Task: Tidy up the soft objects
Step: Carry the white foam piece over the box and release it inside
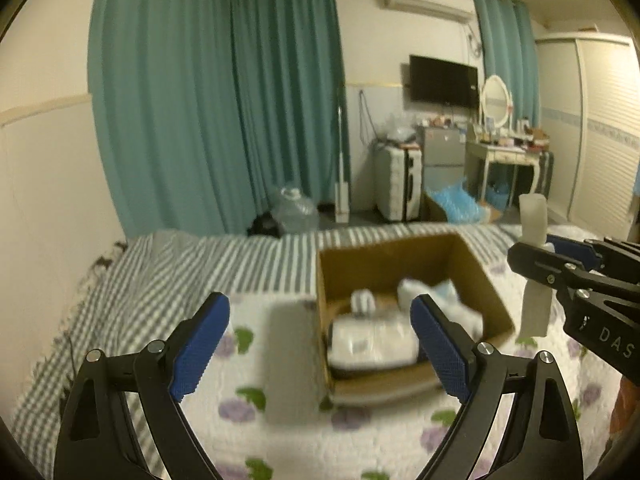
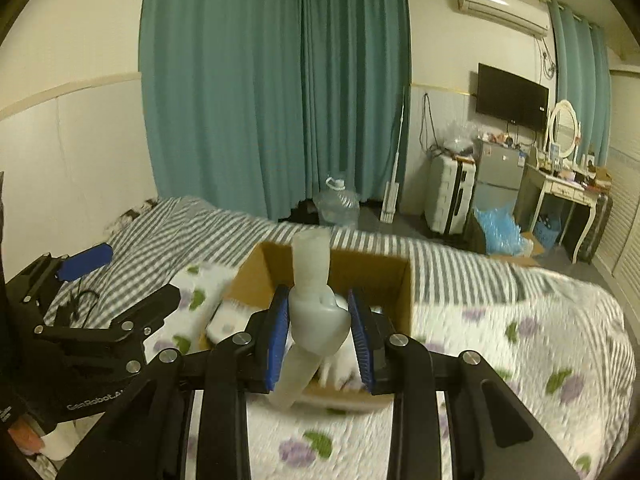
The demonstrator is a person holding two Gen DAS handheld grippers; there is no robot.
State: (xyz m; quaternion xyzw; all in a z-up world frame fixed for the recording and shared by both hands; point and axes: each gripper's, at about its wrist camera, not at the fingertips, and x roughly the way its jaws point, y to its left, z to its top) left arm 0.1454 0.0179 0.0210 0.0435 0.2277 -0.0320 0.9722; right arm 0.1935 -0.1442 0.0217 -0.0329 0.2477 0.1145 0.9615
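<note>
An open cardboard box (image 1: 472,268) stands on the bed and holds several white soft items (image 1: 372,342). My left gripper (image 1: 320,344) is open and empty, hovering in front of the box. My right gripper (image 2: 320,320) is shut on a pale white sock (image 2: 316,320), which stands upright between the pads and hangs below them; it is held near the box (image 2: 400,280). In the left wrist view the right gripper (image 1: 560,256) is at the right of the box with the sock (image 1: 534,216) sticking up and down from it.
The bed has a floral quilt (image 1: 280,380) over a grey striped blanket (image 1: 180,256). Beyond it are teal curtains (image 1: 224,100), a water jug (image 1: 294,210), a suitcase (image 1: 396,184), a small fridge (image 1: 442,156) and a dressing table (image 1: 508,160).
</note>
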